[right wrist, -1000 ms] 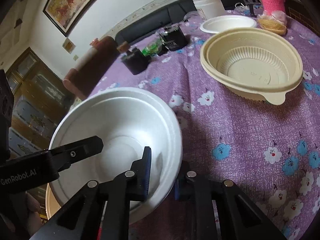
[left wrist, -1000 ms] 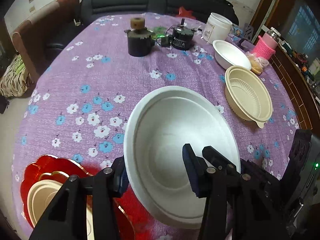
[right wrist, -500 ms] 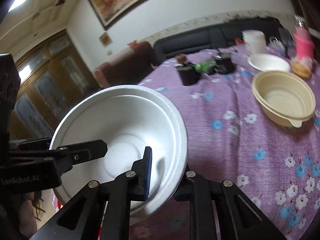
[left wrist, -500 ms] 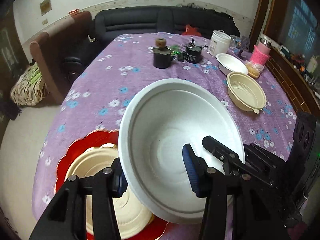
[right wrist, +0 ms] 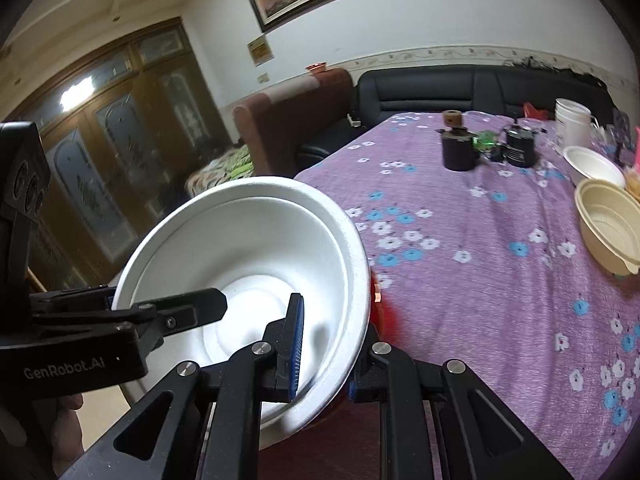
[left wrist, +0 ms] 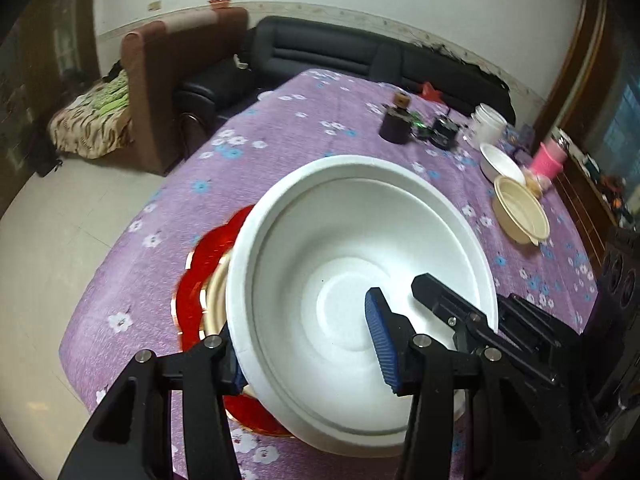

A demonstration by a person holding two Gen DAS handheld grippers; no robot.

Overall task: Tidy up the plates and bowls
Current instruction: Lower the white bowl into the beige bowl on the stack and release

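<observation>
Bowl (left wrist: 344, 264) clamped by rim in both grippers, left (left wrist: 308, 356) and right (right wrist: 324, 356); red plate (left wrist: 192, 292) stack directly beneath, left side.

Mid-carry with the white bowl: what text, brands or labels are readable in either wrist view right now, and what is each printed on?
"GenRobot.AI" on the black body of the left gripper, seen in the right wrist view.
White jar at the table's far end: dark print, too small to read.
Yellow wall plaque: blurred, unreadable.
White bowl: no text visible.
</observation>
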